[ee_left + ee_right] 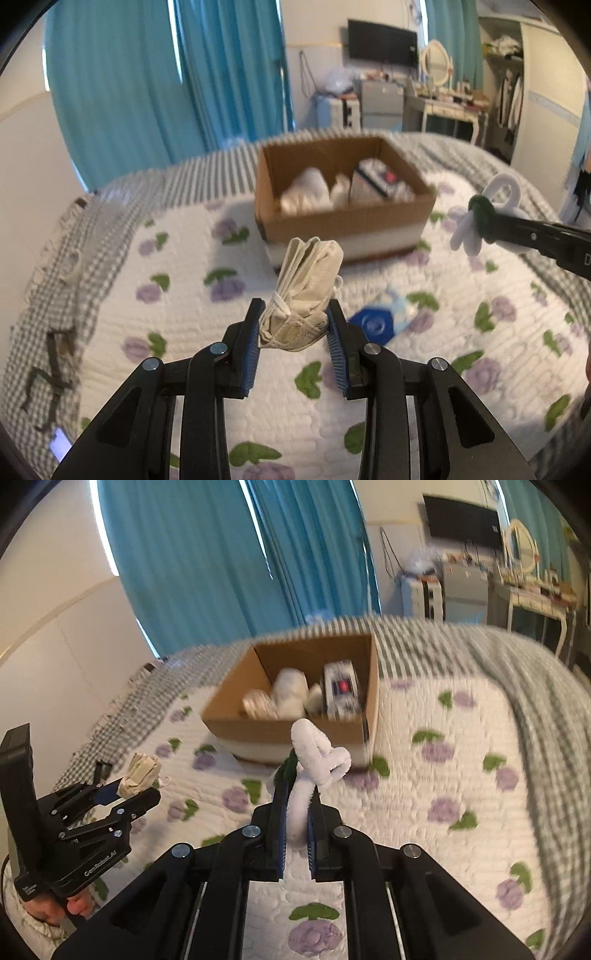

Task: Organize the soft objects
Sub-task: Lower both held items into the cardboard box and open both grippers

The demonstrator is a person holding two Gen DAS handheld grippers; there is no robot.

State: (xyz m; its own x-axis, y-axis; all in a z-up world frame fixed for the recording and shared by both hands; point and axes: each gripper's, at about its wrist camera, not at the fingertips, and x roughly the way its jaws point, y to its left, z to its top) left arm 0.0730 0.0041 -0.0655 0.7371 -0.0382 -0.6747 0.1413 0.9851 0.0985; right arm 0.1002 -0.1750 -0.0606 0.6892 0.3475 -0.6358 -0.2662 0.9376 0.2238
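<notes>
left gripper (293, 319): jaws clamped on beige cloth bundle (306, 286), held in front of cardboard box (343, 221)
right gripper (295, 812): jaws pinching white fuzzy toy (317, 757), perhaps pipe-cleaner, near box front
box: holds white rolls (290, 694)

A bed (177, 369) covered by a white quilt printed with purple flowers and green leaves, grey checked cloth along its edges, carries an open cardboard box (343, 221) and, nearer, a blue-and-white packet (384, 317) lying flat.
</notes>
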